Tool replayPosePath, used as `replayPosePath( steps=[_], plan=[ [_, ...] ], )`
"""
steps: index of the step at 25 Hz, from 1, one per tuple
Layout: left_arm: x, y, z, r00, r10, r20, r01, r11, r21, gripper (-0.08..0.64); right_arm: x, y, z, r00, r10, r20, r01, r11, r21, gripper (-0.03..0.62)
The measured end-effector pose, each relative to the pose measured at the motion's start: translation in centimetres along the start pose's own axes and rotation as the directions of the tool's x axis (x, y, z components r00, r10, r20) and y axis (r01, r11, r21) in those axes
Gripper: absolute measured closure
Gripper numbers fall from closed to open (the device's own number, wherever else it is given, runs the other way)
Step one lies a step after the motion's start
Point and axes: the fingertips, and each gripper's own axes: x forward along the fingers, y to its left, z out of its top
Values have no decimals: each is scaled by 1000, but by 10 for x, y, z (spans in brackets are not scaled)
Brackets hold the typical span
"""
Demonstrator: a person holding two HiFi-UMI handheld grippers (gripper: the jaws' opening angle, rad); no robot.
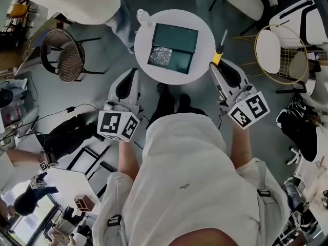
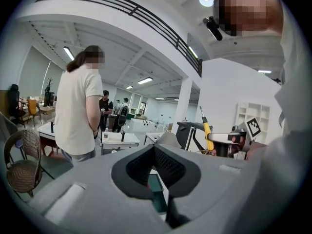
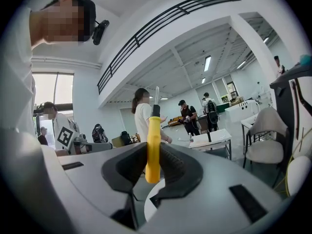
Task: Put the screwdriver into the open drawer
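Right hand-held gripper (image 3: 153, 162) clenched on the screwdriver (image 3: 153, 145) by its yellow handle, shaft upright, beside the tabletop (image 1: 203, 37); left hand-held gripper (image 2: 155, 149) closed, empty; open drawer (image 1: 180, 61) apart; likely risks: handle pivoting, tip catching drawer wall.

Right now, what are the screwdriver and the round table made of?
The screwdriver has a handle that looks like smooth yellow plastic, evenly coloured. Its thin shaft looks like pale, shiny metal. The round table has a matte white top, maybe laminate or painted board; I can't tell which.
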Motion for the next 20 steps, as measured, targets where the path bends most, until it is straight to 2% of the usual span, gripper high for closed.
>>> replayPosePath(
  steps=[9,20],
  plan=[
    [18,63,28,999,-26,35,25,1000,11,551,58,9,24,999,-33,24,34,998,-51,509],
    [19,134,39,996,-76,41,75,997,17,551,118,39,23,996,-79,33,82,994,-76,509]
  ],
)
